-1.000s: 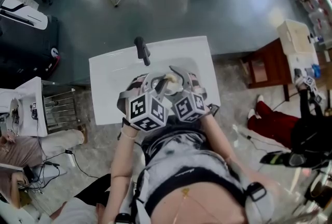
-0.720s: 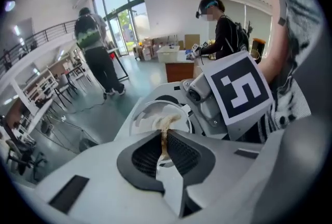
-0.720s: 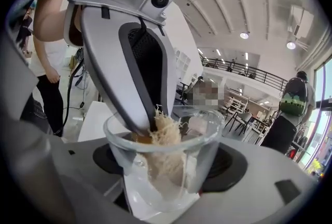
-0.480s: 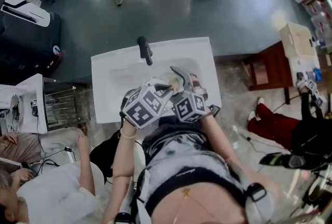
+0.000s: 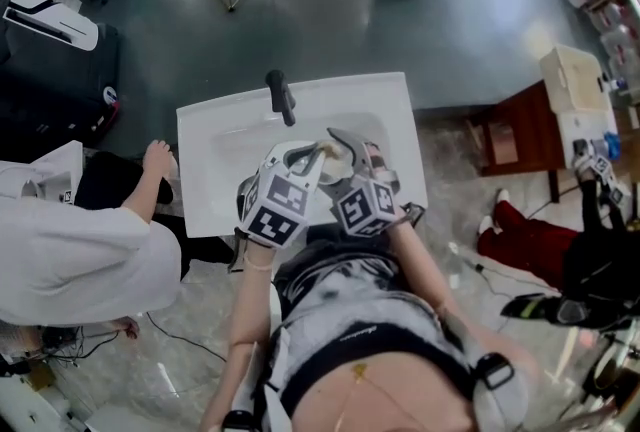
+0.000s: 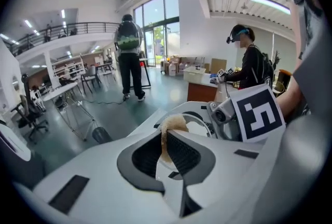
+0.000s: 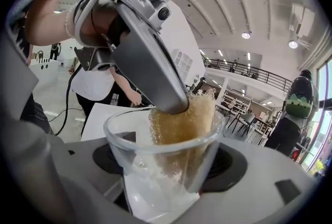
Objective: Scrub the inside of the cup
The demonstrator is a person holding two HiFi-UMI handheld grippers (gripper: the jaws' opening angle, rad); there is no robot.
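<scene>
The white sink (image 5: 215,175) fills the centre of the head view, its dark tap (image 5: 279,97) at the upper edge, and you hold both tools over the basin. Your right gripper (image 7: 166,166) has its jaws spread wide and clamped on the clear glass cup (image 7: 127,148) (rim uppermost in that gripper's view). A tan sponge (image 7: 181,124) stands inside the cup, pinched between the jaws of your left gripper (image 6: 165,151), which have just been tightening on it.
</scene>
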